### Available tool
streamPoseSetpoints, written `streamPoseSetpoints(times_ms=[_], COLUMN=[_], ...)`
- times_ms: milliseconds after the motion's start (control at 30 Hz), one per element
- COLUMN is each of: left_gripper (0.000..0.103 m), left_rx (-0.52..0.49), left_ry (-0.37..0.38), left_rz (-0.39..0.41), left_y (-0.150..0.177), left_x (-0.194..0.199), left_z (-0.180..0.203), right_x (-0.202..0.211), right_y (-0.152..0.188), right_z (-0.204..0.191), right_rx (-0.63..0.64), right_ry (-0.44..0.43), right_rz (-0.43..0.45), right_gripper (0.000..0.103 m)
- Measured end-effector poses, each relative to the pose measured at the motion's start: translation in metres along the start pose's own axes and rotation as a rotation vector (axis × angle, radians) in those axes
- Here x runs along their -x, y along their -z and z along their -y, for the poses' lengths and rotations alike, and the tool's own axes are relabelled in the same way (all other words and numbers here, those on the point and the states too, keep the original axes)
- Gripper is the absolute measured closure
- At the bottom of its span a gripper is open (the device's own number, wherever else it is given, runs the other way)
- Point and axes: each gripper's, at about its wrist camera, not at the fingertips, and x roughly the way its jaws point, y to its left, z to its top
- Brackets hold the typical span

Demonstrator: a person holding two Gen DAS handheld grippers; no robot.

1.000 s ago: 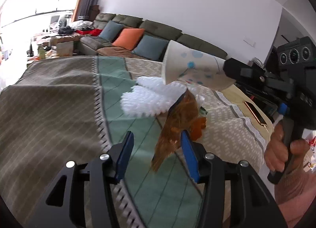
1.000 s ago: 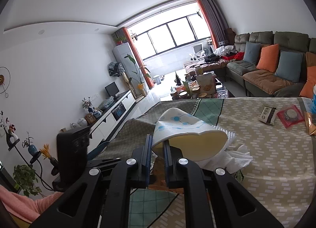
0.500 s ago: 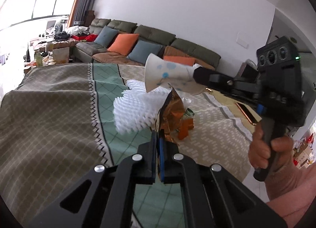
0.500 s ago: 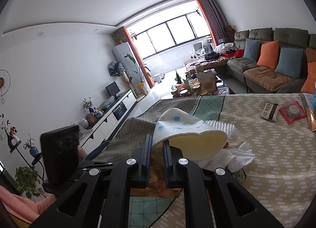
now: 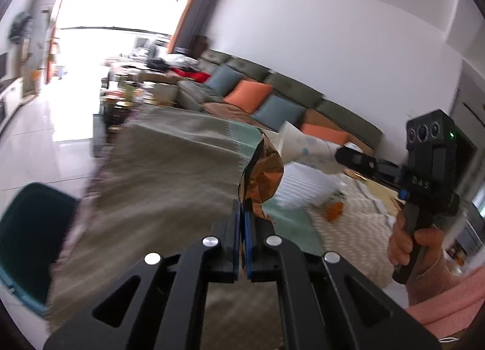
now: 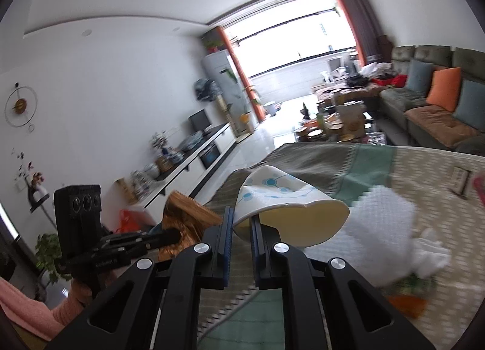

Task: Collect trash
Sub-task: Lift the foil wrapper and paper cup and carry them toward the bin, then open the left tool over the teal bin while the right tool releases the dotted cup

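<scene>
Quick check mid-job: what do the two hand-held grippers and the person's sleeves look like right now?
Both the left hand-held gripper and right hand-held gripper are matte black frames with silver bolts and blue finger pads. Each carries a boxy black camera block with three round lenses above a pistol handle. The sleeves are pink.

Crinkled glossy foil wrapper (image 5: 263, 174), matt paper cup (image 6: 288, 213), woven cloth tablecloth (image 5: 169, 174).

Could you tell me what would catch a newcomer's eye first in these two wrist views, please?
Most striking is the crushed paper cup with blue dots, pinched in the right tongs above the patterned tablecloth. Next is the shiny copper-coloured snack wrapper, clamped in the left tongs and lifted off the cloth. At the lower left edge of the left wrist view sits a dark teal bin.
</scene>
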Motion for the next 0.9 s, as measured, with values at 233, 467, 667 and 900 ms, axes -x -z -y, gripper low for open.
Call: streamPoseSetpoints(times_ms=[233, 467, 667, 900], left_gripper=[0.098, 0.098, 0.098, 0.098], left_rx=[0.088, 0.159, 0.217, 0.295], left_ry=[-0.157, -0.329, -0.422, -0.476], left_rz=[0.053, 0.085, 0.079, 0.049], left_y=[0.003, 0.006, 0.011, 0.020], left_x=[0.040, 0.073, 0.087, 0.087], left_z=[-0.048, -0.093, -0.130, -0.165], right_x=[-0.058, -0.113, -0.153, -0.194], right_y=[-0.005, -0.005, -0.001, 0.007], right_z=[-0.036, -0.073, -0.098, -0.124], right_rx=[0.065, 0.140, 0.201, 0.256], right_ry=[-0.119, -0.198, -0.230, -0.243], right_rz=[-0.084, -0.173, -0.245, -0.322], right_gripper=[0.092, 0.092, 0.092, 0.092])
